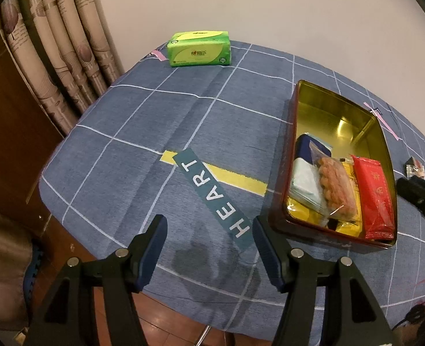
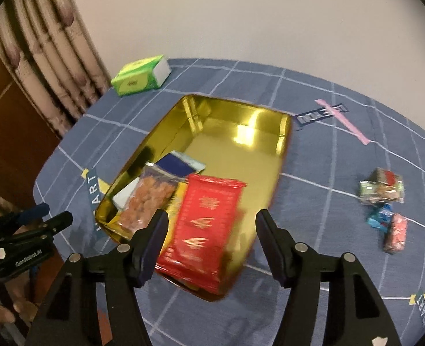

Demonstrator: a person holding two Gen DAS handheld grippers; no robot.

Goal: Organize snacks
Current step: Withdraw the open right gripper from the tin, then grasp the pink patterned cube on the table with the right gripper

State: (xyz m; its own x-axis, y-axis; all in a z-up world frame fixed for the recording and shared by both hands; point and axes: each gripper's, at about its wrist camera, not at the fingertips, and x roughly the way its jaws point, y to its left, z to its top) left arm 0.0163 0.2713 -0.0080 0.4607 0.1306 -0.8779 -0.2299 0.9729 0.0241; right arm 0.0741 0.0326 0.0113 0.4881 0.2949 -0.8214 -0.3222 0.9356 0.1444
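A: While we hold the left gripper (image 1: 209,242) over bare tablecloth (image 1: 143,132), its jaws stand apart, empty.

B: We note the red packet (image 2: 203,225) lying in the gold tin (image 2: 281,135); the right gripper (image 2: 211,230) above it is parted, gripping nothing. Loose snacks (image 2: 385,201) lie rightward.

The tin (image 2: 281,141) is glossy gold metal inside, mirror-bright. The red packet (image 2: 203,225) in it is shiny foil; the nut bag (image 1: 335,193) is clear crinkled plastic. The tablecloth (image 1: 143,132) is matt woven cloth. Far left, the tissue pack (image 1: 199,48) is smooth plastic film.
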